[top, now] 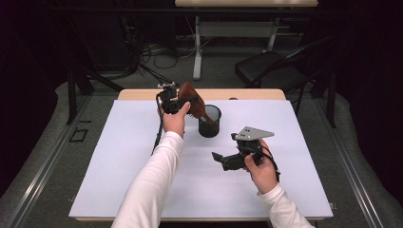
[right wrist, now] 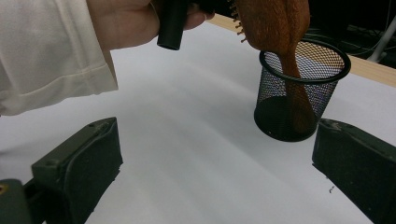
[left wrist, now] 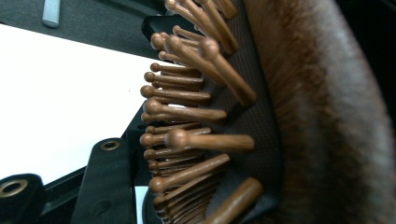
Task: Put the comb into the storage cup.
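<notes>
**Mia:** Dark room all around, with a chair [top: 271, 69] and some cables [top: 142, 52] on the floor at the back. What is on the table from up high?

**Ben:** A big white sheet [top: 142, 180] covers the table [top: 142, 94]. The left gripper [top: 177, 102] is at the far side, and it grips the head of a brown wooden hairbrush [top: 191, 97]. The brush leans over, and its handle goes down into a black mesh cup [top: 209, 121]. The cup stands upright near the middle of the sheet.

**Mia:** And the other hand?

**Ben:** The right gripper [top: 217, 157] is nearer to the person, well apart from the cup. Its tips point to the left. It has a grey three-cornered plate [top: 254, 133] on top.

**Mia:** What does the left gripper view show?

**Ben:** The hairbrush [left wrist: 280, 116] is very close there. I see lots of little wooden pins [left wrist: 187, 112] with round tips on a dark pad. The jaws are squeezed on the brush.

**Mia:** Now the right gripper view?

**Ben:** Its two black jaws stand wide apart, with just white sheet [right wrist: 196, 154] between them. Farther off, the mesh cup [right wrist: 301, 102] stands with the brush handle [right wrist: 294, 84] inside it, reaching the bottom. At the top, a hand [right wrist: 130, 21] in a white sleeve [right wrist: 46, 56] holds the left gripper.
</notes>
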Action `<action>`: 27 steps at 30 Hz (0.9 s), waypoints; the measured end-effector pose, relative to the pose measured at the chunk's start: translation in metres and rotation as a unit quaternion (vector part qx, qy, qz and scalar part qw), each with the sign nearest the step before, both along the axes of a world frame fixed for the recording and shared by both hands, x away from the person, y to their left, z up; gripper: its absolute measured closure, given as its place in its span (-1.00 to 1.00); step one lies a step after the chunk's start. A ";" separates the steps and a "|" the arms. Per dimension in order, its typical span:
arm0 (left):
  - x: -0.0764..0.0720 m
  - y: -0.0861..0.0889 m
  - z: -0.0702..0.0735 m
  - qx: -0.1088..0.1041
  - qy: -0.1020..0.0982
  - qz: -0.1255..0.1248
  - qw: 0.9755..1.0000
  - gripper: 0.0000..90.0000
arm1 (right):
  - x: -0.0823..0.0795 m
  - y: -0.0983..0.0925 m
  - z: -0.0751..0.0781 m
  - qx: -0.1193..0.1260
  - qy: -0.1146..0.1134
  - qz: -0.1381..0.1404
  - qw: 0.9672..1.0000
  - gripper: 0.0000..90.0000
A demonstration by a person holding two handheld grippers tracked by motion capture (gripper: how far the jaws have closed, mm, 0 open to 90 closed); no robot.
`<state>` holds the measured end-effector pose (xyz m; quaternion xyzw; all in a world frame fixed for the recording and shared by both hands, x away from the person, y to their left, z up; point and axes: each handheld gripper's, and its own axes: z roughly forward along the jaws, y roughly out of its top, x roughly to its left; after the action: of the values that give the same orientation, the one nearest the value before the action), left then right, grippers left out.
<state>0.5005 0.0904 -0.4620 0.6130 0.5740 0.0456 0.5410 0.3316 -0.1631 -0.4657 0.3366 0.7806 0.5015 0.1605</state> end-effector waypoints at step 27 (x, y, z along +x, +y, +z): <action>0.004 0.007 -0.006 -0.016 0.013 0.008 1.000 0.01 | -0.003 -0.005 -0.003 -0.002 0.005 -0.006 1.000 -0.97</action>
<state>0.5046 0.0979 -0.4676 0.6005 0.5863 0.0329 0.5428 0.3286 -0.1684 -0.4686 0.3436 0.7804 0.4972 0.1605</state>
